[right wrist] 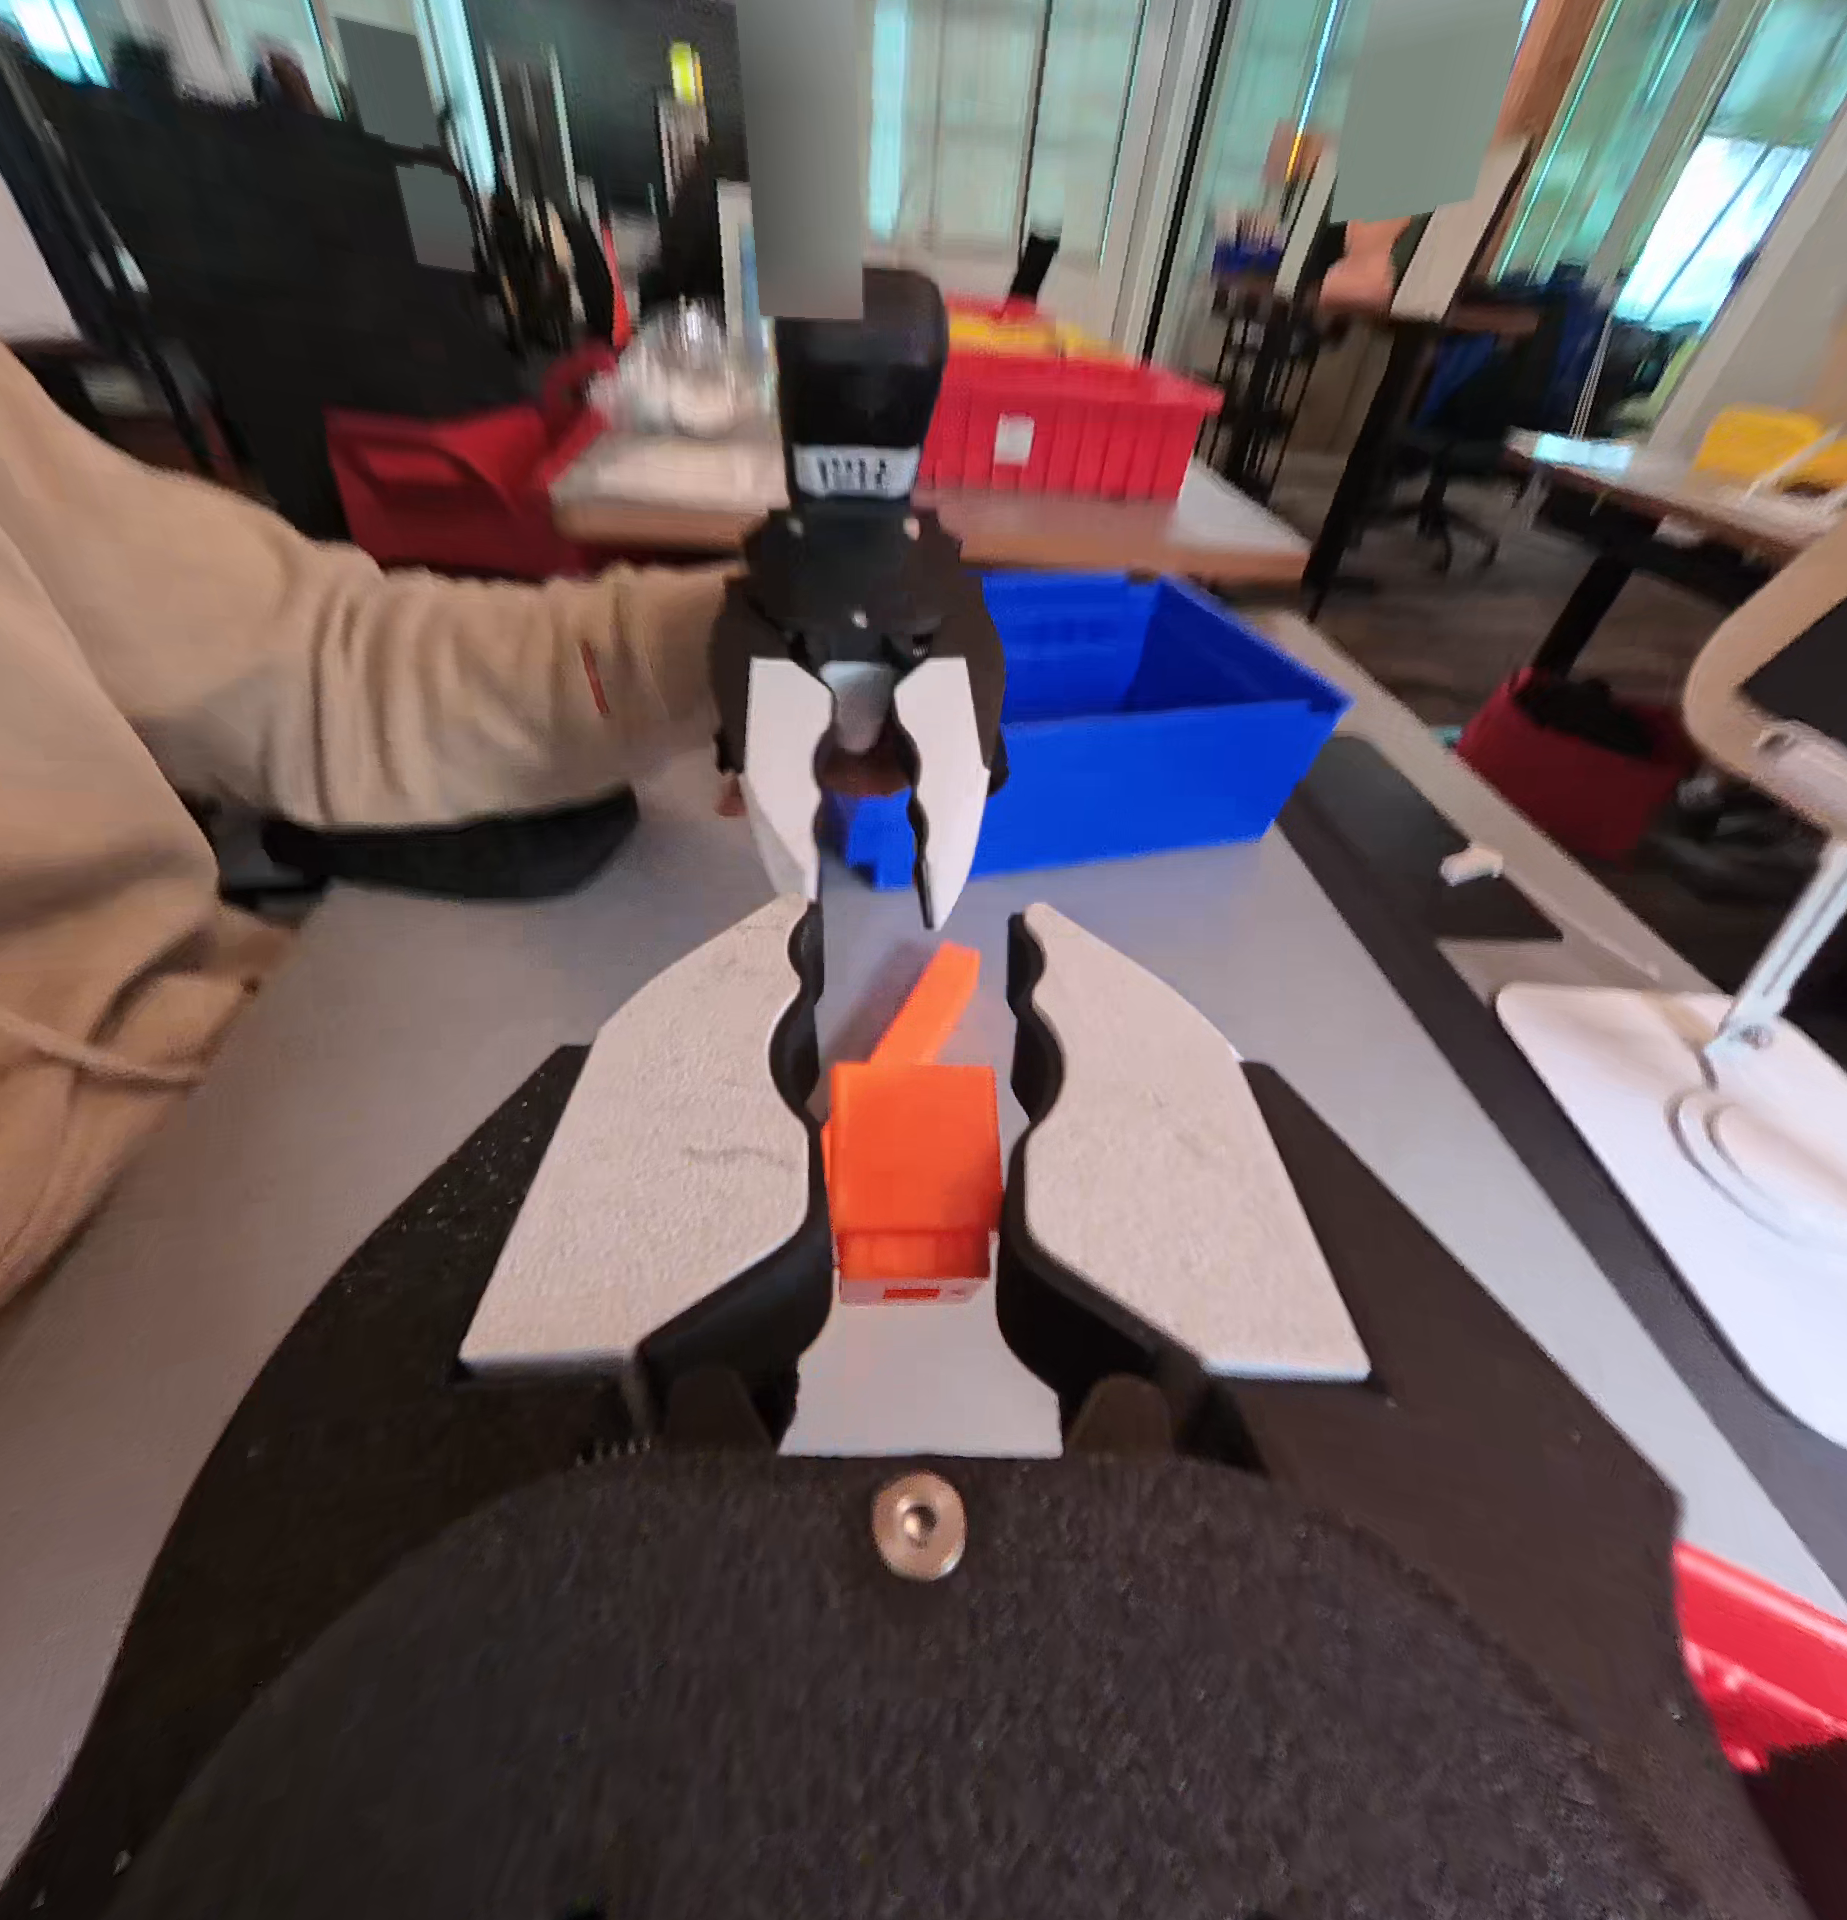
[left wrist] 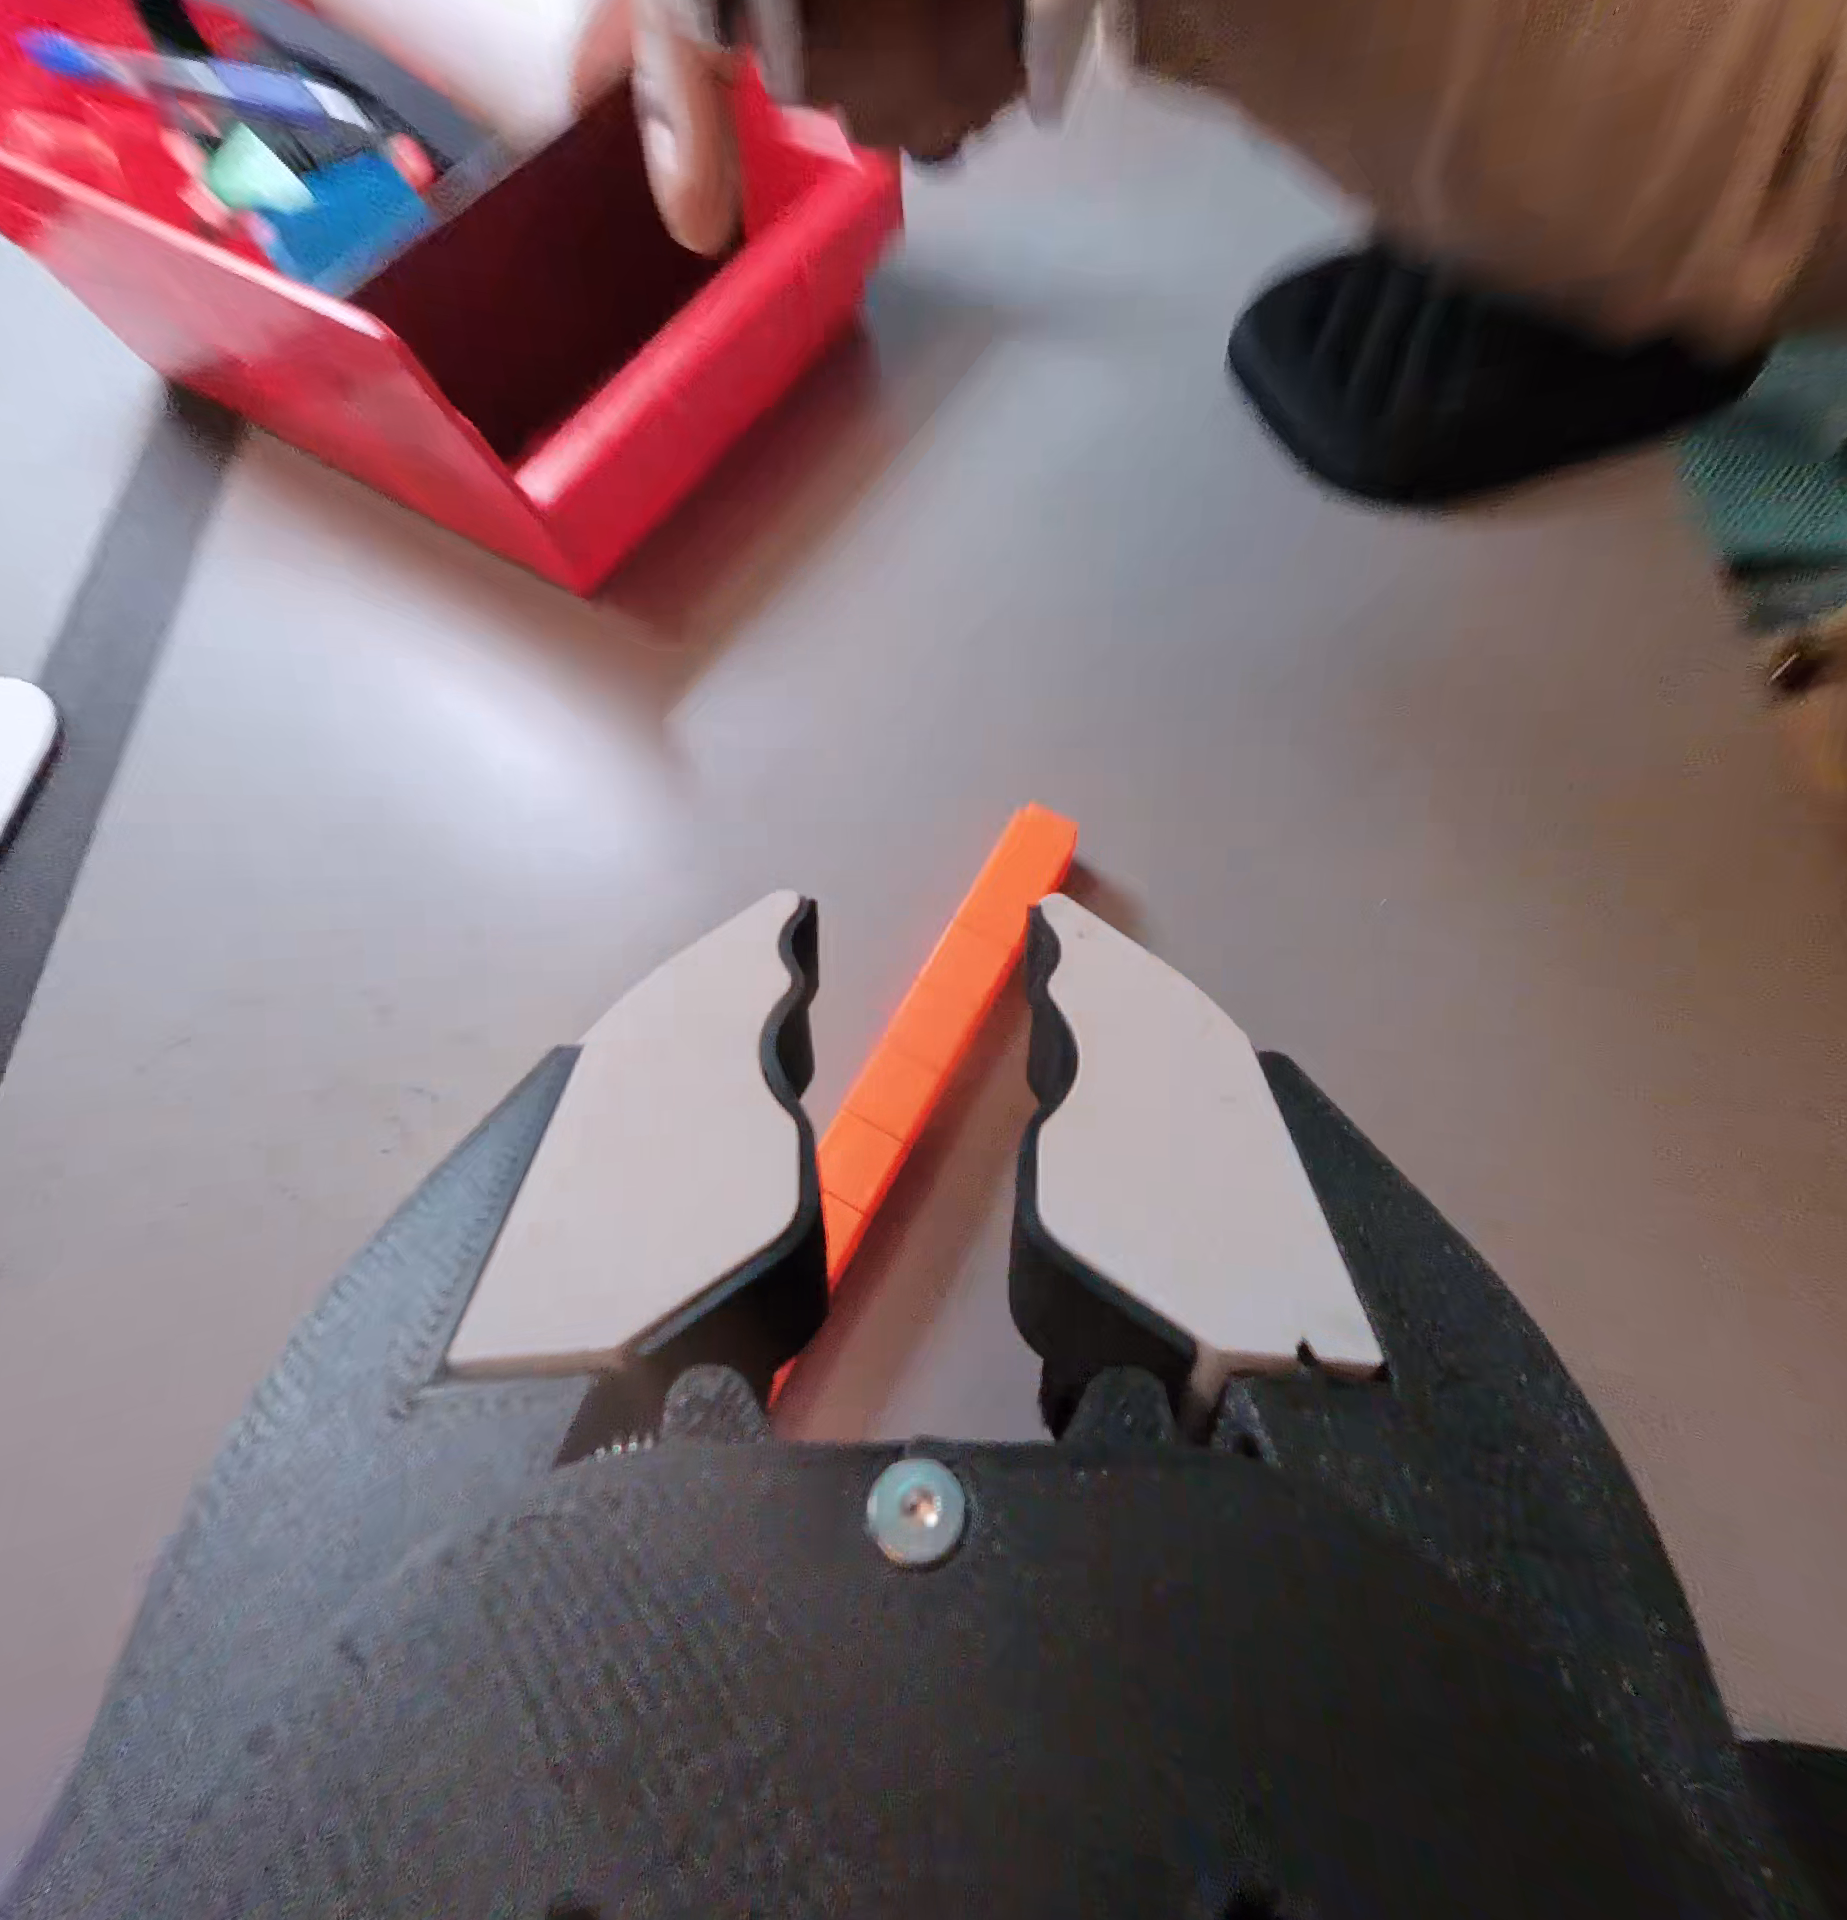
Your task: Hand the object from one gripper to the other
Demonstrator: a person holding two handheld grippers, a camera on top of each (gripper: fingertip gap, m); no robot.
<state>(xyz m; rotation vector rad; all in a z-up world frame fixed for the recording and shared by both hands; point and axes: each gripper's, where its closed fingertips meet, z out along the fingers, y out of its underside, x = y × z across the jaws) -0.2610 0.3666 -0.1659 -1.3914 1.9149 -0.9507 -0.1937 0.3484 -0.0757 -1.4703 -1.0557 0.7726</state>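
A long thin orange bar [left wrist: 940,1029] made of joined cubes lies on the grey table [left wrist: 379,935]. My left gripper [left wrist: 924,904] is open just above it, and the bar runs slantwise between and under the fingers. In the right wrist view the left gripper [right wrist: 865,904] points down at the bar's far end [right wrist: 929,1003]. My right gripper [right wrist: 914,914] has an orange block [right wrist: 914,1164] between its fingers, touching both pads. I cannot tell whether block and bar are one piece.
A red bin [left wrist: 607,488] with an empty compartment stands at the upper left of the left wrist view, with a blurred hand above it. A beige sleeve [right wrist: 327,675] and a black pad [left wrist: 1438,384] are nearby. A blue bin [right wrist: 1137,790] stands behind. A white stand base [right wrist: 1677,1143] is at the right. The gap from one gripper's tips to the other's is roughly 12 cm.
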